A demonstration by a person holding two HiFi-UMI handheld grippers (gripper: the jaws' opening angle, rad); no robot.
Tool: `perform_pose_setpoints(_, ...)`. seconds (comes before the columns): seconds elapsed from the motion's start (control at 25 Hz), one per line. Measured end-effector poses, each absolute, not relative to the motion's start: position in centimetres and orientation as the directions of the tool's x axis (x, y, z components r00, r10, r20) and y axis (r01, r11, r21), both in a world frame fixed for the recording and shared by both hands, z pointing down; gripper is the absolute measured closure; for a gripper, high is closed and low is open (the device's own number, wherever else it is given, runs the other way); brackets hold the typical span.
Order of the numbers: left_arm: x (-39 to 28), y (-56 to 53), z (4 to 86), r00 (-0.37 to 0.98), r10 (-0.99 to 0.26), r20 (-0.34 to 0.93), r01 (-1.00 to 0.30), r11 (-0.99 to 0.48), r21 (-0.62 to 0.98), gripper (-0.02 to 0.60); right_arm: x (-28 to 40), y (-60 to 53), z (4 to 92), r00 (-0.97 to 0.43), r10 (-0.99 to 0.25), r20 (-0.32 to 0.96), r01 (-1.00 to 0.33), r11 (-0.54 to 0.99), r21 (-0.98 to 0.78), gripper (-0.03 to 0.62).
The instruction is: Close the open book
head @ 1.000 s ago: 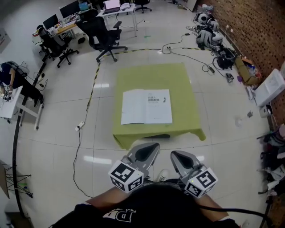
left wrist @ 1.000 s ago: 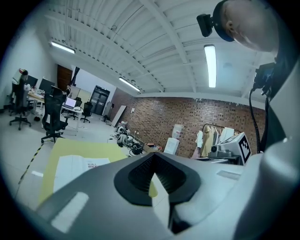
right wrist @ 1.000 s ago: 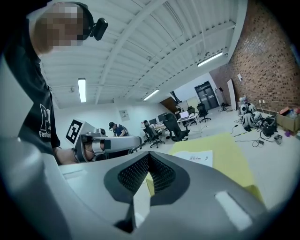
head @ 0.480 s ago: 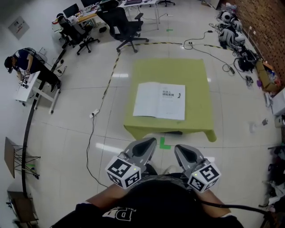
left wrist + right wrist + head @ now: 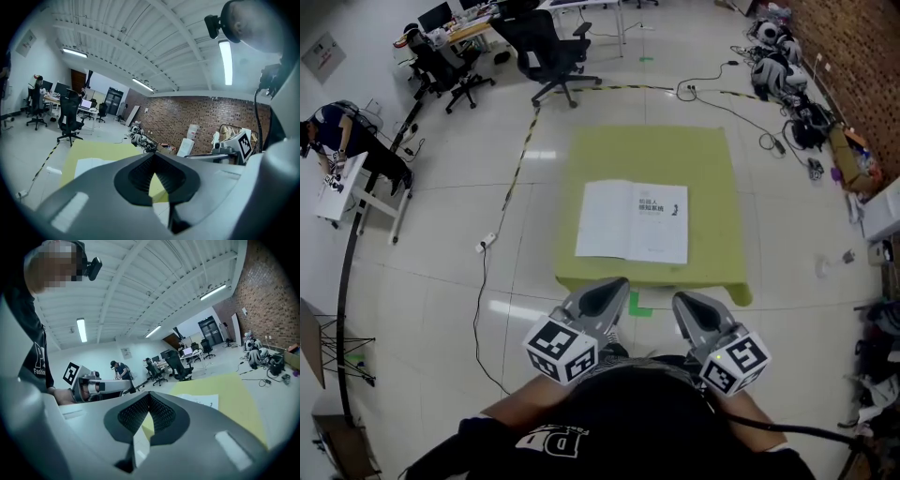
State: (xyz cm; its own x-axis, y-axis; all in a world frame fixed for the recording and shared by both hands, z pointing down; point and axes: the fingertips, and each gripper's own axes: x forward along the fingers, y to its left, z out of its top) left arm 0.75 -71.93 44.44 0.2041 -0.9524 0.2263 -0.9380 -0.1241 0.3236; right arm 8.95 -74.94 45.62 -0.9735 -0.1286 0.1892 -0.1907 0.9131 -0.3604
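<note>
Open book (image 5: 633,221) on table (image 5: 712,159), beyond both, well apart, long axis left-right. Roughly equidistant: left hand-held gripper (image 5: 605,300), right hand-held gripper (image 5: 694,311); both pressed together, empty.

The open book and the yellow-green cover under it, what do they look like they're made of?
The open book looks like paper: flat, matte white pages with a little dark print on the right-hand page. The cover beneath it is probably cloth, a soft matte fabric: its yellow-green surface shows no glare, and its near corners hang down in loose folds.
</note>
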Motion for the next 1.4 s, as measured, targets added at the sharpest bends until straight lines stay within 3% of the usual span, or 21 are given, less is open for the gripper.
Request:
perform_pose_setpoints(0.44, -6.0, -75.3, 44.4, 0.255, -0.948, 0.188, -0.922, -0.181, 0.342, 0.574, 3.2, -77.6, 46.2, -0.953, -0.181, 0.244, -0.255, 0.913, -0.317, 0.586)
perform_pose_setpoints(0.84, -10.0, -75.8, 48.6, 0.308, -0.922, 0.234, -0.906, -0.209, 0.369, 0.575, 0.4, -77.2, 47.3, -0.927, -0.241, 0.288, -0.324, 0.9, -0.291, 0.586)
perform_pose_setpoints(1.12, -10.9, -75.9, 51.4, 0.288, -0.915, 0.283, -0.905, -0.163, 0.394, 0.575, 1.0, -78.9, 49.6, -0.906, -0.244, 0.345, -0.348, 0.894, -0.283, 0.586)
perform_pose_setpoints(1.4, -11.3, -75.2, 57.2, 0.173, -0.898, 0.404, -0.907, 0.015, 0.422, 0.575, 1.6, -81.0, 50.2, -0.919, -0.172, 0.354, -0.285, 0.912, -0.297, 0.586)
